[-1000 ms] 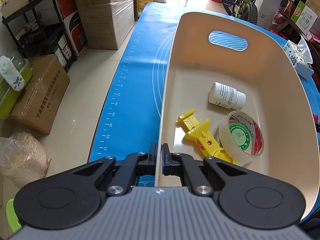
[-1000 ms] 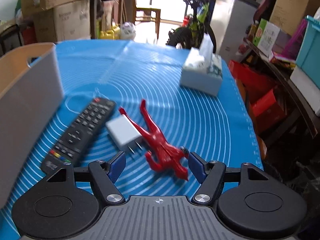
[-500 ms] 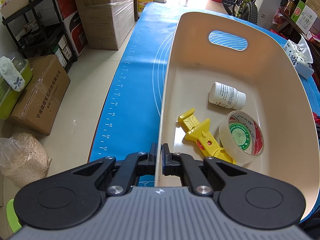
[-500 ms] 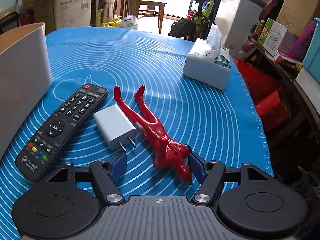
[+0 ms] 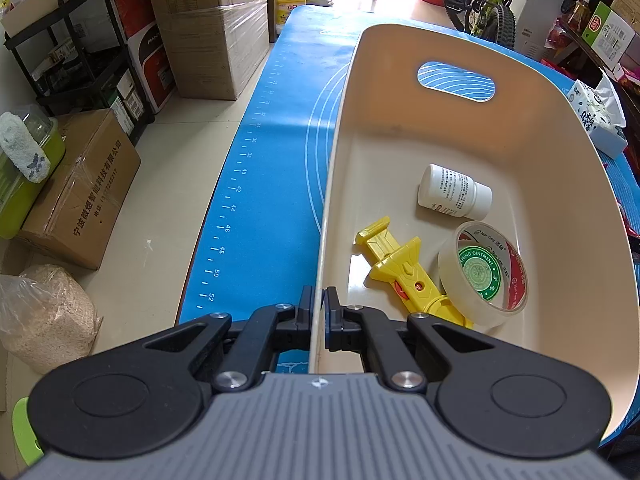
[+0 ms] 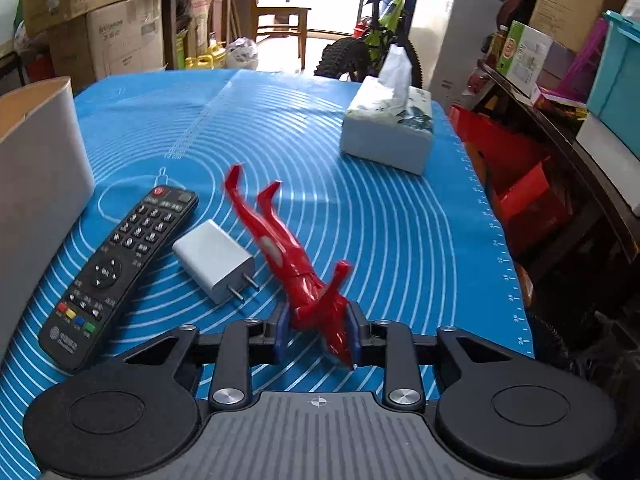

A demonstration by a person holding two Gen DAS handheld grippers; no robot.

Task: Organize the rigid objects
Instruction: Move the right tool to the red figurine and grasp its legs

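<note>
My left gripper (image 5: 319,300) is shut on the near left rim of a beige bin (image 5: 520,128) on the blue mat. The bin holds a white bottle (image 5: 452,190), a yellow scraper (image 5: 396,258) and a roll of clear tape (image 5: 482,274). My right gripper (image 6: 318,330) is shut on the upper body of a red toy figure (image 6: 280,244), whose legs point away from me. A white plug charger (image 6: 214,260) and a black remote (image 6: 120,264) lie on the mat left of the figure. The bin's grey outer wall (image 6: 36,168) stands at the far left.
A tissue box (image 6: 388,128) sits at the mat's far right. The mat's right edge (image 6: 500,240) drops to red crates and shelves. Cardboard boxes (image 5: 76,188) and a black rack (image 5: 80,52) stand on the floor left of the table.
My right gripper has closed from wide open onto the red figure, whose near end now sits between the pads. The left gripper and the bin have not moved.
</note>
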